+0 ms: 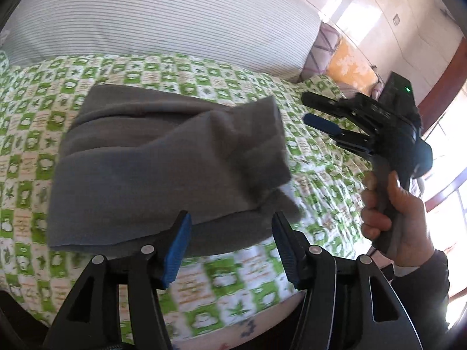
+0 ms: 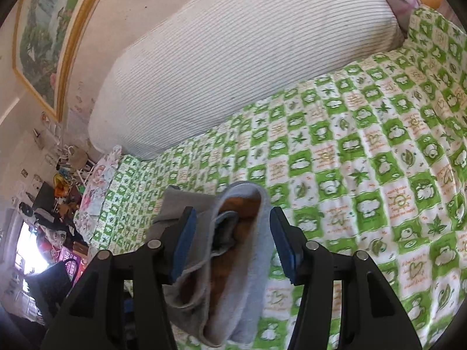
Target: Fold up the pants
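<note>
Green-checked bedspread (image 2: 364, 151), striped white bolster (image 2: 233, 67), framed painting (image 2: 43, 38), bright window (image 1: 449, 169)

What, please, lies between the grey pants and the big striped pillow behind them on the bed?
Only bare green-and-white patterned bedspread: the left wrist view shows an uncovered strip of it between the grey pants and the striped pillow.

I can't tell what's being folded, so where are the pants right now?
The grey pants lie bunched on the green checked bedspread, just in front of the striped pillow, left of the right gripper.
</note>
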Demonstrator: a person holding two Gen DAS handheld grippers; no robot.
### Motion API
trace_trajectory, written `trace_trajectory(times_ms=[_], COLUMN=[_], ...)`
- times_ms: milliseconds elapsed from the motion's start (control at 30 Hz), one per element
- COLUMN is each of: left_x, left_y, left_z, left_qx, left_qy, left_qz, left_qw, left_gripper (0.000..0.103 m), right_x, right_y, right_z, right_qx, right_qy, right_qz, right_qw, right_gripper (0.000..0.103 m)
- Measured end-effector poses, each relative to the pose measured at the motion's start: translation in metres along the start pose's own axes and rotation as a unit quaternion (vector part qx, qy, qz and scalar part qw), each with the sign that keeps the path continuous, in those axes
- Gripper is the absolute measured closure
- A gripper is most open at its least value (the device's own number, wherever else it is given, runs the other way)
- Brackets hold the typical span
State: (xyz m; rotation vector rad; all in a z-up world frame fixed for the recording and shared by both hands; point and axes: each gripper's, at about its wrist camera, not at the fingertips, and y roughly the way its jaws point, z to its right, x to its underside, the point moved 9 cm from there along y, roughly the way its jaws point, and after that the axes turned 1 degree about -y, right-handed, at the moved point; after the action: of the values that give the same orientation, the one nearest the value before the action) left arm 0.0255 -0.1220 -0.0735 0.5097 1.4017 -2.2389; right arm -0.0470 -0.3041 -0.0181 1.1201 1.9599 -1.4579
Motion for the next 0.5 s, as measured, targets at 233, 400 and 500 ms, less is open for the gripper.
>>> trace_trajectory(times_ms=[233, 400, 500], left_x=[-0.029, -0.064, -0.080], left_y=[-0.016, -0.007, 0.010], left_z=[-0.037, -0.046, -0.041], left_qx=[-0.014, -0.027, -0.047], left_qy=[0.028, 0.095, 0.167], left_qz=[0.005, -0.020, -0.051], left_qw=[0.9995, 0.9949, 0.9834], left_gripper=[0.044, 0.038, 0.038], right_x=[0.031, 0.061, 0.069], right_y=[-0.003, -0.005, -0.002], right_z=[-0.034, -0.056, -0.063], right_qx=[-0.005, 0.001, 0.032], right_qy=[-0.008, -0.033, -0.063], right_qz=[-0.007, -0.013, -0.015], right_qw=[1.000, 0.999, 0.997], right_gripper=[0.048, 0.048, 0.048])
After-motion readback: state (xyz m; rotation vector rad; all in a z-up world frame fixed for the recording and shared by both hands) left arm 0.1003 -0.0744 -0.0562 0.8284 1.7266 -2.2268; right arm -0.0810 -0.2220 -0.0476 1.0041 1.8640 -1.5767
